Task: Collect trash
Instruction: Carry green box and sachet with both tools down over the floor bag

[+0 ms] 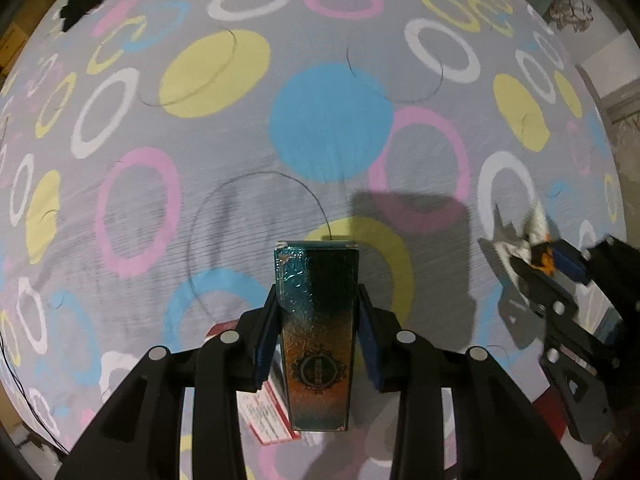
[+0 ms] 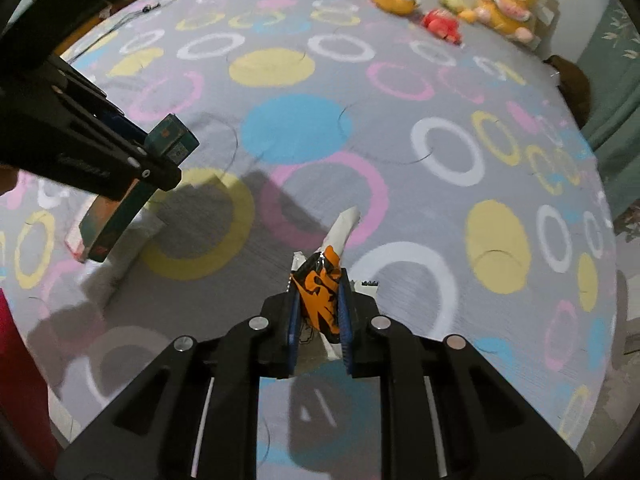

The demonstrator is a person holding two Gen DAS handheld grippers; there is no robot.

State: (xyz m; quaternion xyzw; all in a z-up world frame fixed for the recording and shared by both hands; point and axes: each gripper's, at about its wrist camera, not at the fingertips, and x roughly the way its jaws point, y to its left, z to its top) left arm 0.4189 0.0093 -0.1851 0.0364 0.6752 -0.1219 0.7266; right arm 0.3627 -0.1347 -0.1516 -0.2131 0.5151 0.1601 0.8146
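- Left wrist view: the left gripper (image 1: 318, 316) points down over a bed (image 1: 224, 208) with a grey sheet printed with coloured rings and discs.
- Its fingers (image 1: 266, 344) are partly closed, pressing both sides of a tall teal-and-orange box (image 1: 318, 332) held clear of the sheet.
- A red-and-white card (image 1: 268, 416) shows just below and left of the box (whether it touches the box is unclear).
- At the right edge, the right gripper (image 1: 536, 258) holds a crumpled orange-and-white wrapper (image 1: 530, 240) above the sheet.
- Right wrist view: the right gripper (image 2: 318, 304) has its blue fingers (image 2: 344, 320) clamped tight on the wrapper (image 2: 324, 284), its white end sticking up past the tips.
- At left, the left gripper (image 2: 160, 168) holds the box (image 2: 120, 216) above the bed (image 2: 400, 208), shadows beneath.
- Plush toys (image 2: 504, 4) line the far edge.
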